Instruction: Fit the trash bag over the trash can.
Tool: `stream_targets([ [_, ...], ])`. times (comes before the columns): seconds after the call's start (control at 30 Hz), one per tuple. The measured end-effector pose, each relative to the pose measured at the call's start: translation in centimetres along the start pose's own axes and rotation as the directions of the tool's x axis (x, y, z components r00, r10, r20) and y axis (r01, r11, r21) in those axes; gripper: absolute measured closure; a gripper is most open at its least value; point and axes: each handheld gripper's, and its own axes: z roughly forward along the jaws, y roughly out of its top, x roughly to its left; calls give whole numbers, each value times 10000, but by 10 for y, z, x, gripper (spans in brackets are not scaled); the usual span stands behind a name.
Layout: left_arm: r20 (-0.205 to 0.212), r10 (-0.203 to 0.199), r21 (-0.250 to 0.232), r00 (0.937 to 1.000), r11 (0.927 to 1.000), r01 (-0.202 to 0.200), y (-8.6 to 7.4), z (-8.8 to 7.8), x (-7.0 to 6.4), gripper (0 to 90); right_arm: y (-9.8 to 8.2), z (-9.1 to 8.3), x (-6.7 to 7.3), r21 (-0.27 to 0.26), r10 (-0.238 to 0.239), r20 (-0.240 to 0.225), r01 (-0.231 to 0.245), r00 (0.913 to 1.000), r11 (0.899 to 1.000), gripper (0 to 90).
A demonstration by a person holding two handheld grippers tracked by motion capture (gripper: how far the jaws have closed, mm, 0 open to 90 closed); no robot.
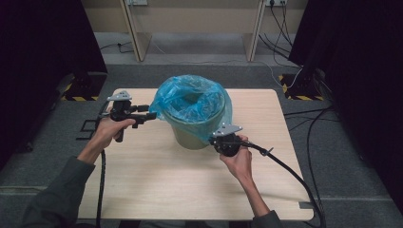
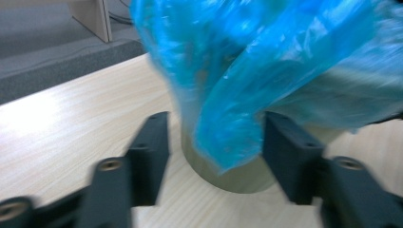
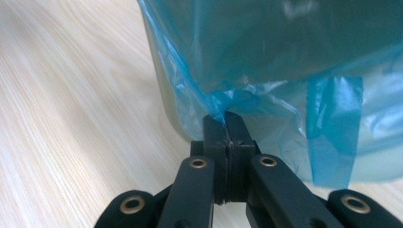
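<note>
A pale green bin (image 1: 190, 137) stands on the wooden table (image 1: 157, 180), lined with a blue plastic bag (image 1: 192, 97) folded over its rim. My left gripper (image 1: 150, 114) is at the bin's left side, near the rim. In the left gripper view its jaws stand open (image 2: 215, 152), and a hanging flap of the bag (image 2: 237, 95) lies between them untouched. My right gripper (image 1: 215, 141) is low at the bin's near right side. In the right gripper view it (image 3: 224, 118) is shut on a bunched edge of the bag (image 3: 228, 97), next to the bin wall (image 3: 166, 104).
The bin sits toward the back middle of the table. Cables (image 1: 290, 171) trail from both grippers off the front edge. Desk legs (image 1: 135, 38) and floor cables (image 1: 304, 114) lie beyond the table. Dark stands flank both sides.
</note>
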Motion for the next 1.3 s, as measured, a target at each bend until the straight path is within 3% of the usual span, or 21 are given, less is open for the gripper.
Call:
stream_targets([
  [0.13, 132, 334, -289, 9994, 9990, -330, 10, -6, -14, 272, -6, 1, -5, 78, 153, 158, -154, 9998, 9999, 900],
  [0.17, -4, 683, -390, 9977, 9969, -682, 20, -5, -22, 260, -9, 2, -10, 119, 223, 286, -226, 9993, 9997, 900],
  [0.2, -86, 757, -530, 9971, 9957, -761, 25, -4, -25, 250, -10, 1, -13, 136, 262, 335, -267, 9991, 9996, 900],
  [0.4, -280, 660, -1041, 9974, 9922, -686, 51, 13, -29, 241, -16, 2, -28, 137, 559, 552, -567, 9969, 9983, 900],
  [0.47, -312, 628, -1070, 9975, 9921, -658, 55, 16, -30, 230, -17, 3, -30, 163, 642, 554, -652, 9964, 9977, 900],
  [0.57, -529, 949, -953, 9941, 9904, -996, 67, 28, -36, 217, -20, 4, -41, 175, 799, 558, -810, 9952, 9966, 900],
  [0.67, -494, 909, -977, 9946, 9906, -954, 72, 33, -40, 213, -22, 5, -48, 242, 895, 672, -913, 9937, 9955, 900],
  [0.7, -515, 1012, -884, 9935, 9905, -1055, 75, 36, -43, 213, -24, 7, -59, 265, 987, 676, -1007, 9928, 9946, 900],
  [0.87, -393, 905, -786, 9951, 9925, -933, 79, 41, -47, 190, -22, 7, -77, 390, 1173, 777, -1206, 9901, 9919, 865],
  [0.9, -349, 925, -656, 9951, 9933, -946, 79, 43, -48, 185, -21, 4, -84, 339, 1285, 966, -1323, 9870, 9906, 784],
  [0.97, -209, 879, -521, 9959, 9947, -889, 79, 44, -50, 171, -18, -6, -84, 418, 1449, 1181, -1507, 9824, 9877, 616],
  [1.07, -71, 856, -352, 9963, 9957, -858, 79, 48, -52, 170, -13, -33, -74, 148, 1462, 1448, -1499, 9786, 9886, 527],
  [1.1, -89, 839, -250, 9964, 9961, -841, 80, 50, -52, 170, -10, -43, -70, -190, 1619, 1359, -1608, 9774, 9868, 510],
  [1.13, -89, 839, -250, 9964, 9961, -841, 80, 50, -52, 171, -10, -43, -70, -190, 1619, 1359, -1608, 9774, 9868, 510],
  [1.17, -83, 923, 35, 9957, 9957, -923, 81, 56, -54, 198, -2, -61, -65, -991, 1967, 1069, -1864, 9746, 9775, 477],
  [1.23, -45, 1214, 447, 9926, 9916, -1211, 81, 61, -57, 293, 8, -75, -61, -1560, 2107, 1067, -1929, 9717, 9687, 444],
  [1.27, -45, 1214, 447, 9926, 9916, -1211, 81, 61, -57, 375, 8, -75, -61, -1560, 2107, 1067, -1929, 9717, 9687, 444],
  [1.3, -28, 1424, 666, 9898, 9876, -1419, 82, 65, -57, 468, 20, -82, -57, -1956, 2147, 900, -1942, 9725, 9613, 435],
])
